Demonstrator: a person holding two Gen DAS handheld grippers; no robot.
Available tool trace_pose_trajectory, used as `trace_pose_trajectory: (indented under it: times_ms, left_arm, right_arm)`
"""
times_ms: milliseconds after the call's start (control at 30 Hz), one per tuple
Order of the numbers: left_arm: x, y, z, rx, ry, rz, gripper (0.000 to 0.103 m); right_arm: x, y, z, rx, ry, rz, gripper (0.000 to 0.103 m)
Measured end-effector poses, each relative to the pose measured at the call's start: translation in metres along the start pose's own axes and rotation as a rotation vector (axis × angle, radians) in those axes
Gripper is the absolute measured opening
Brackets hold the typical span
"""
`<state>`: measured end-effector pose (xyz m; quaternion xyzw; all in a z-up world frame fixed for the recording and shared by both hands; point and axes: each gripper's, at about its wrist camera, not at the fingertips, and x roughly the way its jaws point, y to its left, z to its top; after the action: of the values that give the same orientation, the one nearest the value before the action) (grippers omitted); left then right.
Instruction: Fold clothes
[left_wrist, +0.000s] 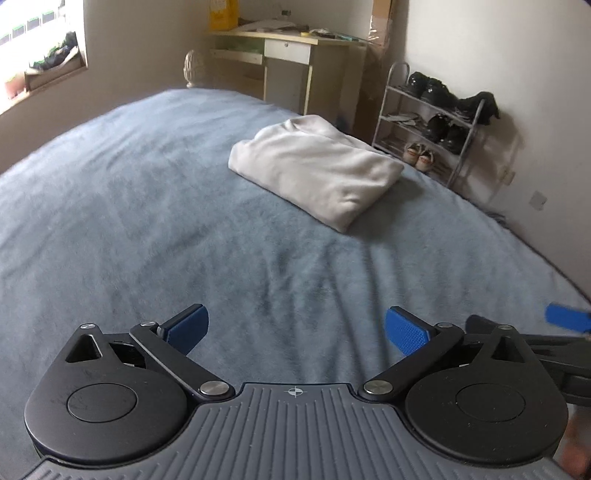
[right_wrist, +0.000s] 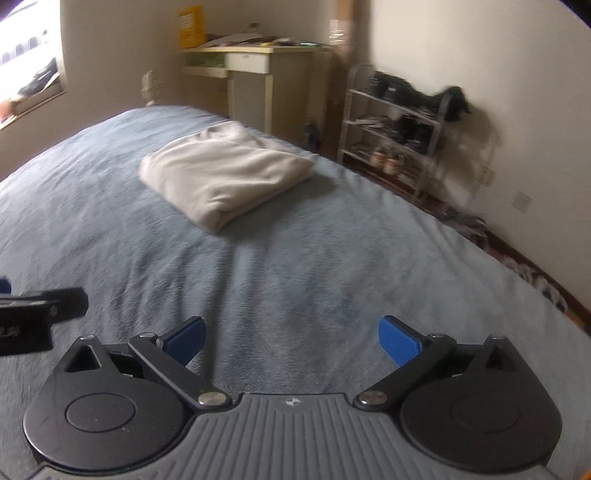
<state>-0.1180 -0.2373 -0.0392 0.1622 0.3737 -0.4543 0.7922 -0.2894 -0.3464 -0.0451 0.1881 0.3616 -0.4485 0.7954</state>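
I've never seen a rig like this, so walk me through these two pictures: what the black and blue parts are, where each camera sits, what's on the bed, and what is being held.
There is no robot here. A person carries a hand-held gripper in each hand, and each one has a wide-angle camera looking forward along its two blue-padded fingers.

One picture comes from the left hand-held gripper, the other from the right hand-held gripper. The black discs and grey ribbed plate at the bottom are each tool's own body. Each tool also shows at the edge of the other's picture.

Both look across a bed with a blue blanket. A cream garment, already folded, lies on it. Behind stand a desk and a shoe rack.

Both grippers are open and hold nothing.
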Motion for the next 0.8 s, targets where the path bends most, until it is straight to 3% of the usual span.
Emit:
trace_pose_trajectory:
  times_ms: [100, 267, 433, 800]
  left_arm:
    - [-0.003, 0.0, -0.003, -0.025, -0.024, 0.03, 0.103]
    - [-0.008, -0.004, -0.001, -0.032, -0.046, 0.004, 0.102]
    - [-0.012, -0.013, -0.001, -0.014, -0.079, -0.001, 0.102]
    - [-0.009, -0.023, -0.004, 0.014, -0.047, -0.016, 0.101]
  right_arm:
    - [-0.001, 0.0, -0.005, 0.031, 0.018, -0.019, 0.103]
    - [-0.006, 0.006, -0.01, -0.004, -0.018, -0.087, 0.103]
    - [-0.011, -0.002, -0.008, 0.011, -0.038, -0.1, 0.103]
    - [-0.013, -0.008, -0.009, 0.034, -0.031, -0.101, 0.103]
